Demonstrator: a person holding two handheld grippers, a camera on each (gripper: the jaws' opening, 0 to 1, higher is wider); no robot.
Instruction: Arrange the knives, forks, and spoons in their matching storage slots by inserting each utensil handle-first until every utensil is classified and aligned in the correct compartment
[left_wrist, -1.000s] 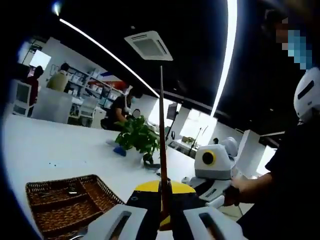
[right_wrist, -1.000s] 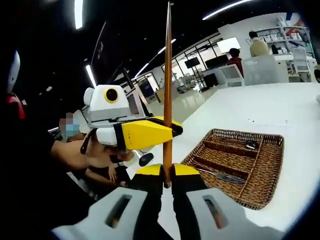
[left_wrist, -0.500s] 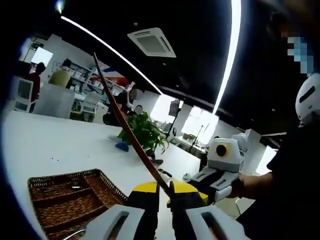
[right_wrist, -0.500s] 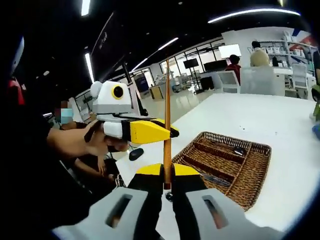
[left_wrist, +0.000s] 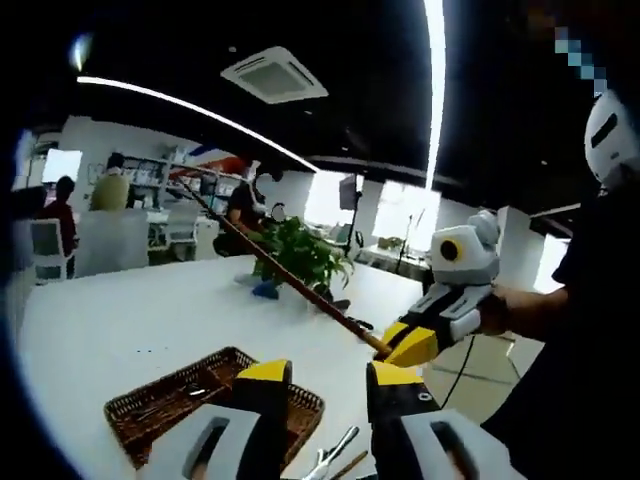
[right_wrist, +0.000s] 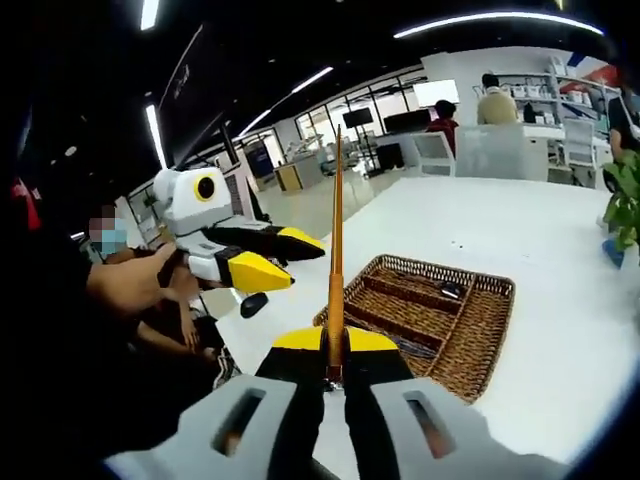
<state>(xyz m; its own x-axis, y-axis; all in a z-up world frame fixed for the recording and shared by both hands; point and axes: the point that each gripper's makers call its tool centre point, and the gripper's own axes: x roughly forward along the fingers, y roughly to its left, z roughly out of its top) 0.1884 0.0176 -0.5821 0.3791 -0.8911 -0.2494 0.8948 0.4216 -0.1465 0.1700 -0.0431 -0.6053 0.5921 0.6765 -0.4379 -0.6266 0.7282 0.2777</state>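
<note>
In the right gripper view the right claw (right_wrist: 335, 375) is clamped on the lower end of a slim brown chopstick (right_wrist: 337, 250), which rises straight up from between its yellow-tipped jaws. Just past it on the white counter (right_wrist: 520, 240) sits the woven tray (right_wrist: 480, 330), near the counter's front edge, with a metal utensil lying in one long slot and a small one in a far slot. To the left, held in a hand (right_wrist: 135, 285), the left claw (right_wrist: 265, 258) hangs with its jaws spread apart and nothing between them.

In the left gripper view the left claw (left_wrist: 318, 385) stands wide, its jaws well apart. Below the gap, metal utensil tips (left_wrist: 335, 458) lie on the counter just beside the tray's (left_wrist: 135, 420) near corner. Farther off to the right, the right claw (left_wrist: 400, 345) pinches the chopstick (left_wrist: 270, 265), which slants up and left toward a potted plant (left_wrist: 300, 262) at the far end of the counter.

Half a second ago the left claw's jaws sat close against the chopstick together with the right claw; now they have let go and drawn aside, and the stick is carried by the right claw alone.

The loose utensil tips appear in the left gripper view; the tray's contents read clearly in the right gripper view.
</note>
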